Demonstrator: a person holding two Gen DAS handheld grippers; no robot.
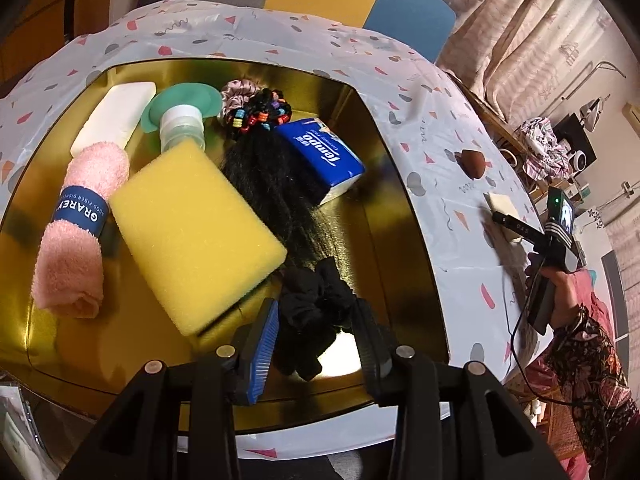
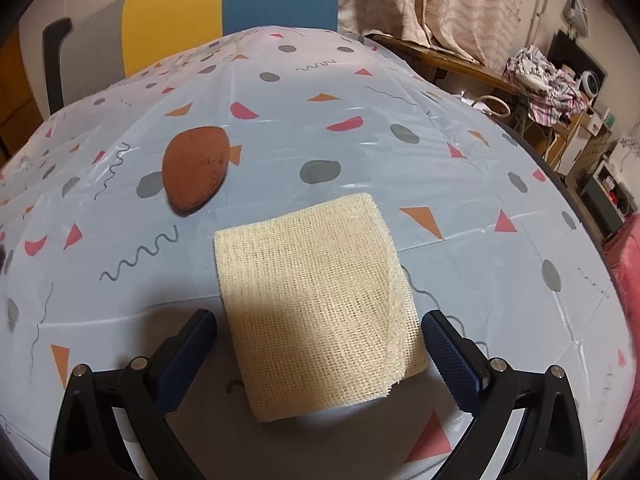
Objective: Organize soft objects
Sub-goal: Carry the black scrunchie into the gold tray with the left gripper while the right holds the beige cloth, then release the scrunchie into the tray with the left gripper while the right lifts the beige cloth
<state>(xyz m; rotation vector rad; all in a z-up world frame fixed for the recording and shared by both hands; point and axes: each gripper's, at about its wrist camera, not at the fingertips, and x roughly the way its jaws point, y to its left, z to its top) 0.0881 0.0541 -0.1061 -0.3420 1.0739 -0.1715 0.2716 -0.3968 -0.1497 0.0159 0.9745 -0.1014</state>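
Hovering steeply nose-down over the shiny gold tray (image 1: 380, 128), the left gripper (image 1: 316, 332) had its fingers apart, the crumpled black fabric scrunchie (image 1: 316, 300) lying loose between them on the tray floor, pads not pressing it. Just beyond lay the long black hair extension (image 1: 276, 184), its length running away from the gripper toward the coloured bead band (image 1: 264, 114). A yellow rectangular foam sponge (image 1: 196, 232) sat left of it, long side angled up-left, beside the rolled pink towel (image 1: 76, 232). Over on the patterned plastic tablecloth (image 2: 460, 184), the right gripper (image 2: 320, 348) tilted downward too, fingers spread wide either side of the folded cream gauze cloth (image 2: 316, 304), neither pad touching it. A brown egg-shaped makeup sponge (image 2: 196, 170) lay further off, up-left
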